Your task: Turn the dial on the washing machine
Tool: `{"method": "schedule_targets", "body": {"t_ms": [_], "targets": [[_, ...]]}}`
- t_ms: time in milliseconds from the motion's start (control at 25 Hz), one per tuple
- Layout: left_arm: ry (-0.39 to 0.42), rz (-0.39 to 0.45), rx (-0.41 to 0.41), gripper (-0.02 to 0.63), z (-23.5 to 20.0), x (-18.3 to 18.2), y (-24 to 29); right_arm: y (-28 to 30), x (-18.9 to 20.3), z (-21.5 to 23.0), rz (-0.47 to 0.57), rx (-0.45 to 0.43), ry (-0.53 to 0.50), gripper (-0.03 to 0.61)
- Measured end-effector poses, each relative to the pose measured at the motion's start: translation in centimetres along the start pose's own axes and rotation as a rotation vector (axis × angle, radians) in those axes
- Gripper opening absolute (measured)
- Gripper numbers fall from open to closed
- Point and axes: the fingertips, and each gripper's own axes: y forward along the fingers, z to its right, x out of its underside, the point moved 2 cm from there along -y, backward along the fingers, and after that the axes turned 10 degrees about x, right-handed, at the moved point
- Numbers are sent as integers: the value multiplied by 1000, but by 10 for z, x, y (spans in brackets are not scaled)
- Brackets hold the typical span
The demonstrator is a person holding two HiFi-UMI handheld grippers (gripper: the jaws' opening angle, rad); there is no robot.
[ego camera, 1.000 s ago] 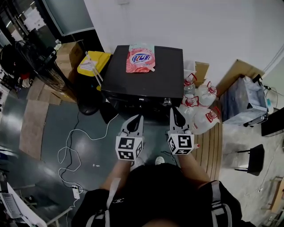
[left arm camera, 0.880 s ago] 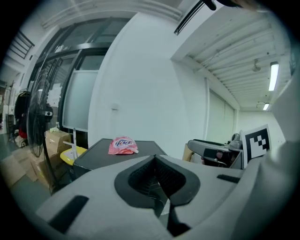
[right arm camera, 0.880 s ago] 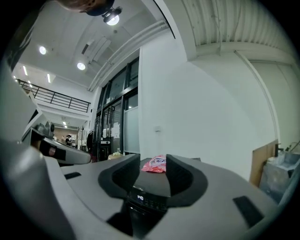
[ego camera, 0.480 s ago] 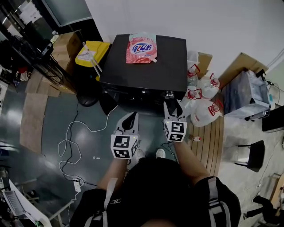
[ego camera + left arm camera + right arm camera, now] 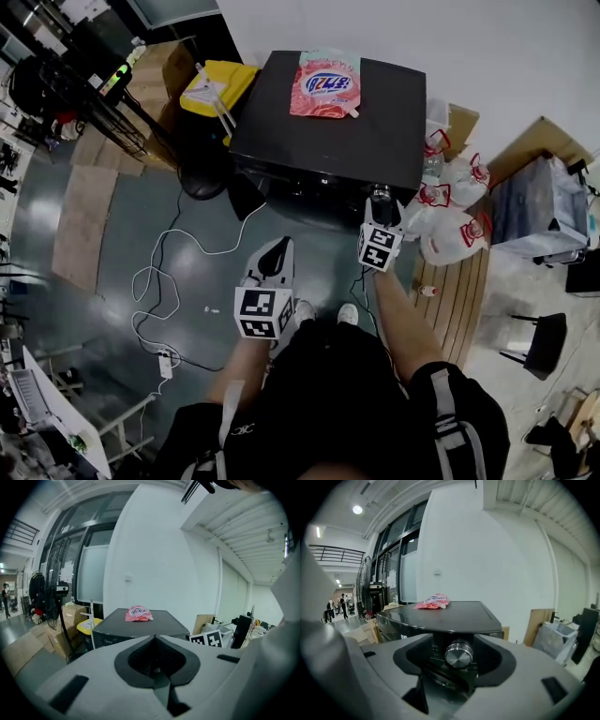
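While the dial has not yet been gripped, the step in hand reads as the approach. In the head view the right gripper (image 5: 380,214) has its tips just at the front of the washer (image 5: 328,122), right below the dial (image 5: 381,193) that sits at the right end of the control panel. The left gripper (image 5: 279,249) hangs well back over the floor, and a pink pouch (image 5: 326,84) lies on the washer's lid. The left gripper view shows that tool's jaws closed together on nothing, with the washer and pouch well ahead and the other gripper's marker cube showing at the right. The right gripper view shows the jaws opening, wide apart, with the dial standing square between them. A gap shows on either side of the dial, so the pads do not touch it. The next move, as I judge it, is to ease a little further forward so the pads flank the knob's rim, close on it evenly, then roll the wrist. An off-centre bite would likely slip on the smooth metal. Against the head view of a second ago, the right gripper has gone from level with the left one up to the panel, and its jaws, then together, have spread. The left has hardly shifted.
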Motion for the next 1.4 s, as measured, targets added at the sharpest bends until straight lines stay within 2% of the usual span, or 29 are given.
{"method": "schedule_targets", "body": {"t_ms": [360,520,680,880,1240,1320,1400], "targets": [[-28,-24,-77,3,-13,13,-11,39,34,0,-102,26,12,236],[-31,-23,-94,3,-13,15,-12,46,48,2,-148,19,52,236],[-33,-22,-100,3,-12,16,-12,49,51,8,-179,-7,149,236],[-34,-21,-101,3,-8,17,-11,51,58,14,-244,-77,409,236],[-32,-17,-109,3,-2,15,-13,50,54,17,-258,-75,469,236],[-32,-17,-112,3,-2,15,-14,51,56,18,-265,-85,523,236],[-32,-19,-114,3,-3,15,-15,53,58,18,-281,-110,645,236]]}}
